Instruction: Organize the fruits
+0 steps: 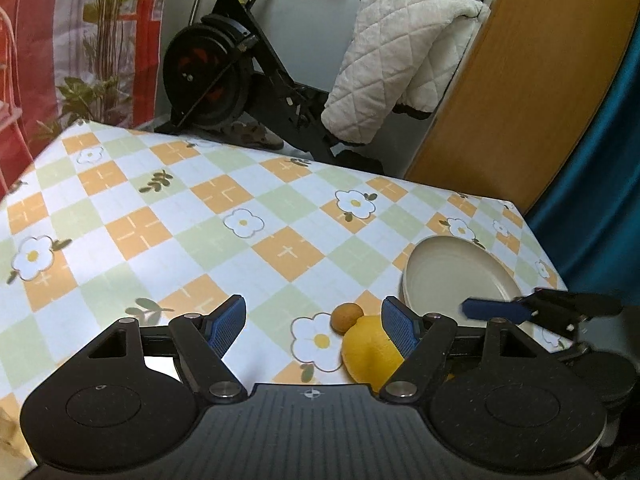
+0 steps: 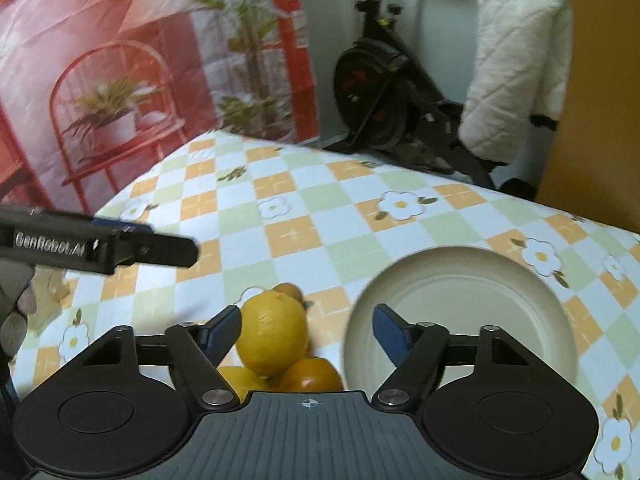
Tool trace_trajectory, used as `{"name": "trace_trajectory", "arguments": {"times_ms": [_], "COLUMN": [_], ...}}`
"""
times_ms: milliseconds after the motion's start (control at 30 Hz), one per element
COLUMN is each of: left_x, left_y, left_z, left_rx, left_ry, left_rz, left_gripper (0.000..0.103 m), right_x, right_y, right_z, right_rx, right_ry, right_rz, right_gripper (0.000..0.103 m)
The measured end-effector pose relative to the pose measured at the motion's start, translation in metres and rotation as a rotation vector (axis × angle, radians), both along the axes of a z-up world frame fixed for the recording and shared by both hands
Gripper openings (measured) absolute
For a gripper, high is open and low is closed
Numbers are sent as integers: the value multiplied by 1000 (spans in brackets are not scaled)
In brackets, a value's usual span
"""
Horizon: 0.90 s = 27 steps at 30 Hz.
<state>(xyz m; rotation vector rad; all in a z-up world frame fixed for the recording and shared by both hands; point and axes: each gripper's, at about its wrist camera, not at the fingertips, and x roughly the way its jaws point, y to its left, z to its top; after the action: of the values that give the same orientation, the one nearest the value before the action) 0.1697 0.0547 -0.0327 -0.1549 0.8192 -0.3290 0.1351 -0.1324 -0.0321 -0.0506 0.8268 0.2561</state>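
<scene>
A yellow lemon (image 2: 272,332) tops a small pile of fruit on the checked tablecloth, with an orange (image 2: 312,376) below it, another yellow fruit (image 2: 236,380) at its left and a small brown fruit (image 2: 288,290) behind. My right gripper (image 2: 307,326) is open and empty just above the pile, beside an empty cream plate (image 2: 460,280). In the left wrist view the lemon (image 1: 368,348) and brown fruit (image 1: 346,318) lie by the right finger of my open, empty left gripper (image 1: 314,326). The plate (image 1: 452,276) is to its right, with the right gripper's fingers (image 1: 496,310) over it.
The table (image 1: 200,216) carries a floral checked cloth. Behind its far edge stand an exercise bike (image 1: 224,64) draped with a white quilted coat (image 1: 396,56), a wooden panel (image 1: 520,92) and a red printed backdrop (image 2: 100,80). The left gripper's body (image 2: 100,246) shows in the right wrist view.
</scene>
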Motion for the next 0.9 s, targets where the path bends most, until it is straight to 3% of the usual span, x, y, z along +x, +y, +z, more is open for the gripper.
{"name": "trace_trajectory", "arguments": {"times_ms": [133,500,900], "left_x": [3,18,25], "left_y": [-8,-27,-30], "left_z": [-7,-31,-58], "left_rx": [-22,-75,-155], "left_ry": [22,111,206], "left_rz": [-21,-87,-103], "left_gripper": [77,76,62], "right_x": [4,19,26], "right_y": [12,16,15], "right_z": [-7,-23,-34], "right_rx": [-7,0,27], "right_ry": [27,81,107], "right_rz": [57,85,81], "right_gripper": [57,53,49]}}
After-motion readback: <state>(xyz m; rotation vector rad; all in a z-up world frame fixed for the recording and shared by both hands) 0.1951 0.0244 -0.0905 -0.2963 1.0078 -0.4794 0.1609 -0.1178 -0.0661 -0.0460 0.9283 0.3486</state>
